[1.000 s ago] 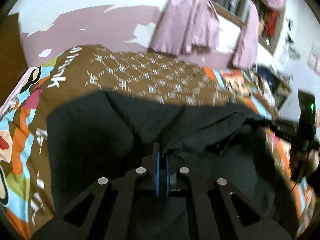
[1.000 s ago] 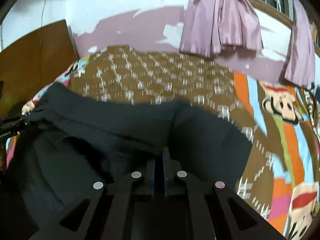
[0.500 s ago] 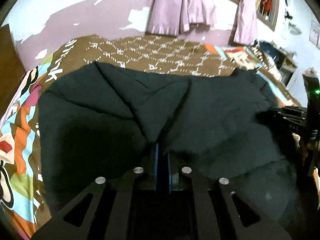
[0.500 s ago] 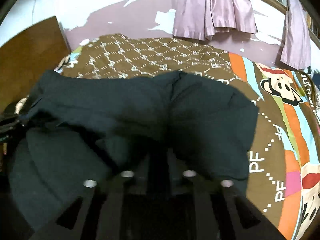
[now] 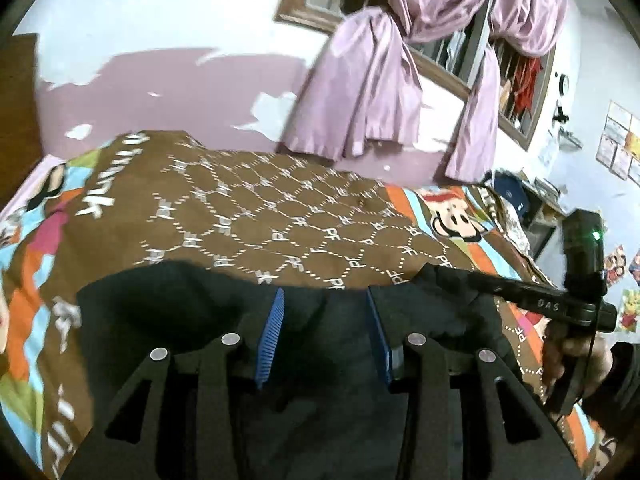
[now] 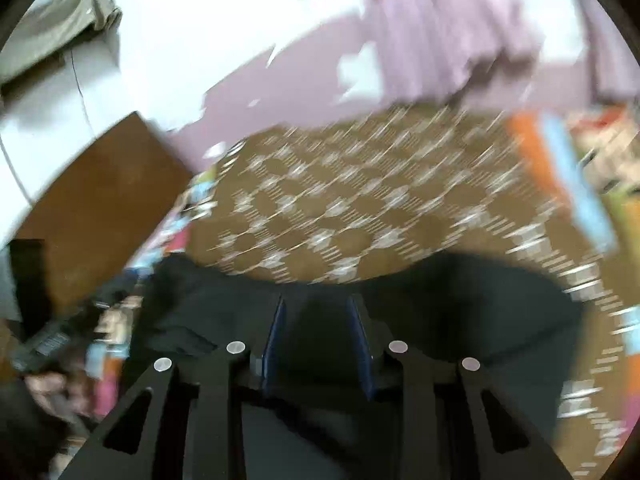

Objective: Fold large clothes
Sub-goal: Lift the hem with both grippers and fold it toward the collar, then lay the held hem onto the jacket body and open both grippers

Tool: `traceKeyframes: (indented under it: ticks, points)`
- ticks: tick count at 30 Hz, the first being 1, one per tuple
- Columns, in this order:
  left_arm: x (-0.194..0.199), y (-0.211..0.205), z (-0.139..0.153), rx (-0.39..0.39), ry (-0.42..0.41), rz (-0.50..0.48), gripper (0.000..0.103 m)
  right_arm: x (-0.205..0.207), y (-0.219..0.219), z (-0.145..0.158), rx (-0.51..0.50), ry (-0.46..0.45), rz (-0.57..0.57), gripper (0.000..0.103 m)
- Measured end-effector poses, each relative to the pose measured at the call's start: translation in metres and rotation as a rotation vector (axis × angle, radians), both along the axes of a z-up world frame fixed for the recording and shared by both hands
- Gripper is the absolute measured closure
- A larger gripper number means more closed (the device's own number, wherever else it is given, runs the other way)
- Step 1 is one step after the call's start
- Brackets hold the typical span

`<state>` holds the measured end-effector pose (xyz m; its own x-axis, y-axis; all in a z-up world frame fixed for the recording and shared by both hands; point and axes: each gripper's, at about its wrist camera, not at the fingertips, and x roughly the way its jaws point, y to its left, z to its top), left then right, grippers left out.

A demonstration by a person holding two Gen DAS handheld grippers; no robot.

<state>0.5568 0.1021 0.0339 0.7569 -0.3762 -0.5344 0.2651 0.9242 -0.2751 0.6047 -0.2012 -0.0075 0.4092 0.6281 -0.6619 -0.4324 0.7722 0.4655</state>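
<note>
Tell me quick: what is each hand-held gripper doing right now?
Left hand-held gripper: open, jaws just spread, nothing pinched, dark garment beneath.
Right hand-held gripper: open, jaws just narrowed slightly, gripping nothing.

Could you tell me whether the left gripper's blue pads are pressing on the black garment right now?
Apart. The left wrist view shows the left gripper with both pads spread wide, the black garment lying beneath them unpinched.

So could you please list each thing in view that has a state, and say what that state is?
Black garment: lying on the bed, far edge folded over, released.
Left claw: jaws just opened, nothing gripped.
Right claw: jaws apart after just closing a little, pads clear of the cloth.
Bedspread: spread flat.
Curtains: tied back.
</note>
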Motion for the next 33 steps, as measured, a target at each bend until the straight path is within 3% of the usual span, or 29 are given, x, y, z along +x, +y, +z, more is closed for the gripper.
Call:
traceKeyframes:
  ticks: [4, 5, 9, 15, 19, 21, 24, 27, 33]
  points:
    - [0.035, -0.011, -0.019, -0.076, 0.168, -0.111, 0.068, 0.0, 0.025, -0.028, -0.149, 0.063, 0.078, 0.073]
    - [0.039, -0.015, -0.026, -0.062, 0.208, -0.138, 0.069, -0.002, 0.025, -0.034, -0.17, 0.07, 0.095, 0.074]
    - [0.03, -0.036, -0.066, 0.165, 0.293, -0.219, 0.087, -0.005, 0.017, -0.063, -0.189, 0.136, 0.101, 0.085]
    - [0.032, -0.035, -0.102, 0.191, 0.384, -0.157, 0.099, -0.014, 0.01, -0.098, -0.161, 0.113, 0.056, 0.096]
    - [0.031, -0.042, -0.11, 0.256, 0.377, -0.129, 0.099, -0.024, 0.003, -0.093, -0.121, 0.086, 0.026, 0.096]
    - [0.024, -0.044, -0.11, 0.284, 0.33, -0.12, 0.099, -0.031, 0.0, -0.08, -0.074, 0.073, 0.039, 0.09]
    - [0.016, -0.034, -0.111, 0.235, 0.306, -0.105, 0.099, -0.04, 0.009, -0.066, -0.044, 0.05, 0.109, 0.09]
    - [0.012, -0.029, -0.114, 0.198, 0.309, -0.092, 0.099, -0.041, 0.028, -0.073, -0.078, 0.1, 0.181, 0.09]
    - [0.008, -0.028, -0.116, 0.19, 0.33, -0.084, 0.1, -0.034, 0.048, -0.101, -0.231, 0.124, 0.18, 0.095]
